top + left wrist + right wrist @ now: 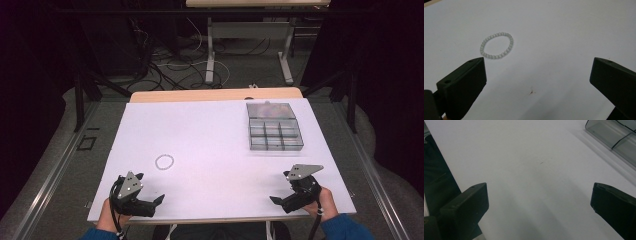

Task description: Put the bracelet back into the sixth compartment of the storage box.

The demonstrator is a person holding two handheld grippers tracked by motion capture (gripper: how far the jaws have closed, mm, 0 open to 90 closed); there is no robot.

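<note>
On my feed both hands wear blue sleeves. Left gripper [159, 199] and right gripper [274, 199]: black bodies, blocky black jaws with small round holes, grey three-cornered top plates with dark screws, black cables trailing near.

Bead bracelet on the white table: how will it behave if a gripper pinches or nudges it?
The bracelet is a loop of small round beads lying flat, so it will probably sag and fold when lifted by one side. The beads look smooth, so it may slip from flat jaws. Pushed, it would likely deform and slide on the table rather than roll.
</note>
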